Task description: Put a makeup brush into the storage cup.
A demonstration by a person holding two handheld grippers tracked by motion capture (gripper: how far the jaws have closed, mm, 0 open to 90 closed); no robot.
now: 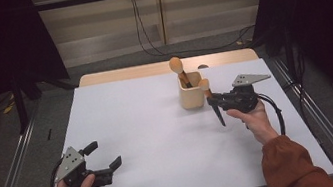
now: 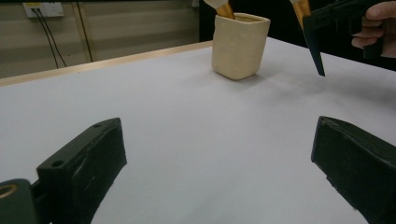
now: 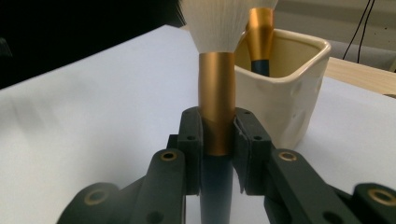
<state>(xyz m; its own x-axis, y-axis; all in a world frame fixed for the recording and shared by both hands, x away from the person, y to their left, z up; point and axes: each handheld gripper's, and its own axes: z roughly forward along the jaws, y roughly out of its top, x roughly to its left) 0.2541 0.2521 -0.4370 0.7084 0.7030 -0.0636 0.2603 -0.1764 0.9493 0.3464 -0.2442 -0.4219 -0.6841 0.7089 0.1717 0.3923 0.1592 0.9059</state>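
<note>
My right gripper squeezes the brush on its gold neck, just beside the cup. It seems light, stiff, a bit slippery. My left gripper rests open.

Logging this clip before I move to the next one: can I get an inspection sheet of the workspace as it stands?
Surface: white table, wooden strip along its far edge.
Job's things: cream cup with one brush standing in it; second brush held beside the cup.
Clutter: nothing seen.
Grippers: left gripper open over bare table; right gripper clamped on the second brush's gold collar.
Cables: black cable trailing from the right gripper; wall cables behind.
Surroundings: dark curtains, grey floor.
</note>
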